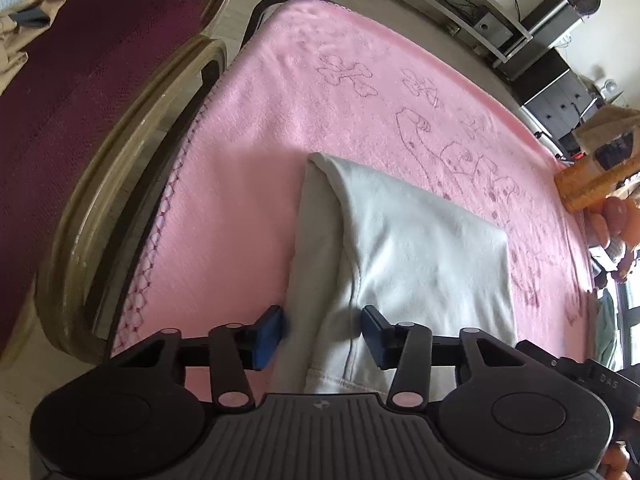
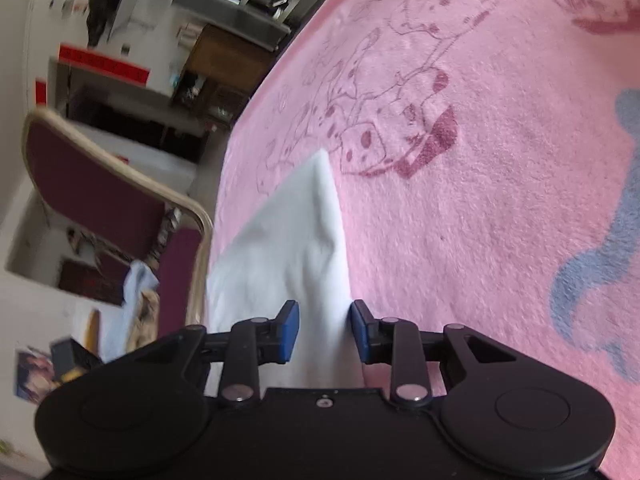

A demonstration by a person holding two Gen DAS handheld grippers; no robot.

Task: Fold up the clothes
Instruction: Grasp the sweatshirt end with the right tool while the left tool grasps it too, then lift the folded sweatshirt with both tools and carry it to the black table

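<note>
Left tongs (image 1: 323, 333) stood wide over white garment (image 1: 420, 248) on pink blanket (image 1: 248, 184); right tongs (image 2: 325, 330) wide, straddling its raised fold, not pinching

Left wrist view: low, close over the pink fleece blanket (image 1: 248, 184), facing 12 o'clock along the white folded cotton garment (image 1: 420, 248). Right wrist view: rolled, equally close. Both share blanket (image 2: 460, 220) and garment (image 2: 296, 248).
</note>
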